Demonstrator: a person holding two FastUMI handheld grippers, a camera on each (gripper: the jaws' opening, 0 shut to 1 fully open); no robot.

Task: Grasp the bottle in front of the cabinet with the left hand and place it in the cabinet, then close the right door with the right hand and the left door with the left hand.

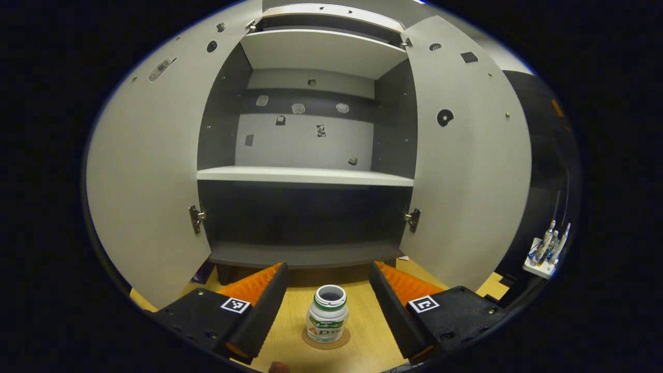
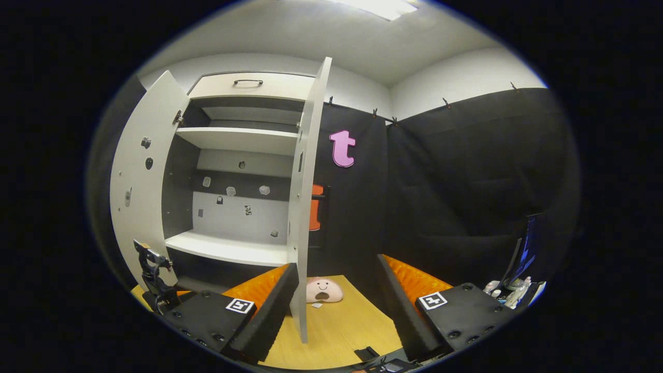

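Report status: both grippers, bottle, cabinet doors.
Left gripper open, lined up on the bottle, not touching it. Right gripper open, empty, facing the right door edge. Bottle upright on the table before the cabinet; both doors open, path clear.

The bottle (image 1: 327, 313), standing between the fingers of the left gripper (image 1: 326, 305), was white with a green ring under its open mouth and a label in green with orange and red marks. It stood on a brown round mat (image 1: 326, 339) on the yellow wooden bench (image 1: 362, 321). Ahead of the gripper, the cabinet (image 1: 305, 176) had light grey doors and shelves and dark grey inner walls. Ahead of the right gripper (image 2: 336, 311), a pale pink toy (image 2: 323, 290) lay on the bench.
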